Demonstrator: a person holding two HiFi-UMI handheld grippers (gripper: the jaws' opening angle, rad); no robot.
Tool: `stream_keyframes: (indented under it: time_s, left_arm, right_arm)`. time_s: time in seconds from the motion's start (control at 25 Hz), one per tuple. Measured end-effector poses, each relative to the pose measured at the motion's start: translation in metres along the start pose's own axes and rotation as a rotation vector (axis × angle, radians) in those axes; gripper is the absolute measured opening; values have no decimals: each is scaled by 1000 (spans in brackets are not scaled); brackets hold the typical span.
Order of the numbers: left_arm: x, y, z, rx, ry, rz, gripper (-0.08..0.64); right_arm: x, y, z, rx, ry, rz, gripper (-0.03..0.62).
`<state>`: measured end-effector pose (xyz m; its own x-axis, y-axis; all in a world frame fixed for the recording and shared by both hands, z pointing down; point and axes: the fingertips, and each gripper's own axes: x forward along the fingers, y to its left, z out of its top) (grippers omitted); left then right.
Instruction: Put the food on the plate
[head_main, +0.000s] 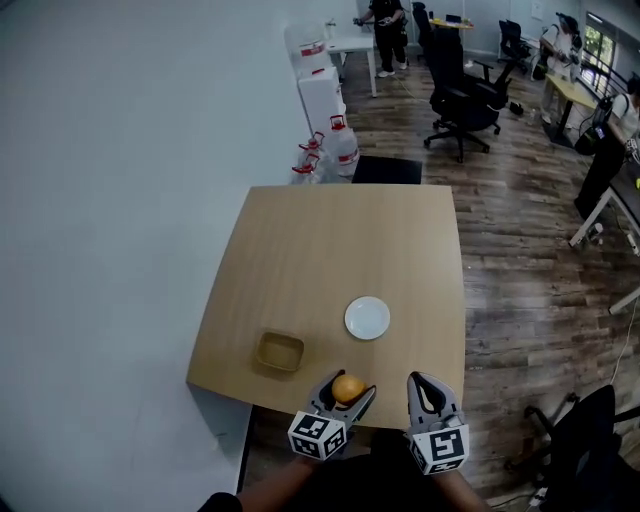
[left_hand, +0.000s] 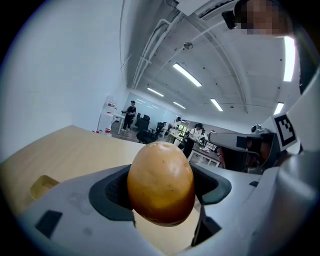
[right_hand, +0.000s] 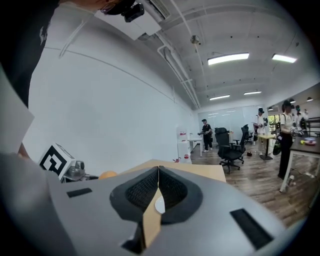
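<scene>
We hold our grippers side by side, pointing toward the plate (head_main: 367, 318). The left gripper (head_main: 350, 392) clamps a fruit (left_hand: 161, 182); the right gripper (head_main: 428, 388) has its jaws pressed together, empty.

Bright, even office light here, pouring down from the ceiling strip lights (right_hand: 227, 58), and the table (head_main: 300, 260) takes it flat with hardly a shadow. Both gripper views bend hard at the edges and fall off into dark fisheye corners. Up close, the food (left_hand: 161, 182) carries a soft sheen and looks slightly blurred.
</scene>
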<state>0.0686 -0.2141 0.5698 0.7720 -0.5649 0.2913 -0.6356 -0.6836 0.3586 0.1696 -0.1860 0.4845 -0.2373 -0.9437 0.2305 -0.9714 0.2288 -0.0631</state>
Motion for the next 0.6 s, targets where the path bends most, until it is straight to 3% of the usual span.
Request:
stream_keyframes:
  time_s: [0.2,0.32,0.6]
  left_arm:
    - [42,17,11,-60,8,46,341]
    - [63,28,15,-56,10,79,341]
    - [106,67,-1,-96,77,120,341]
  right_arm:
    - [39,-25,-1,9,32,70,61]
    - [58,-35,-2,13,51,104,61]
    - [86,-46,-18,30,97,136,60]
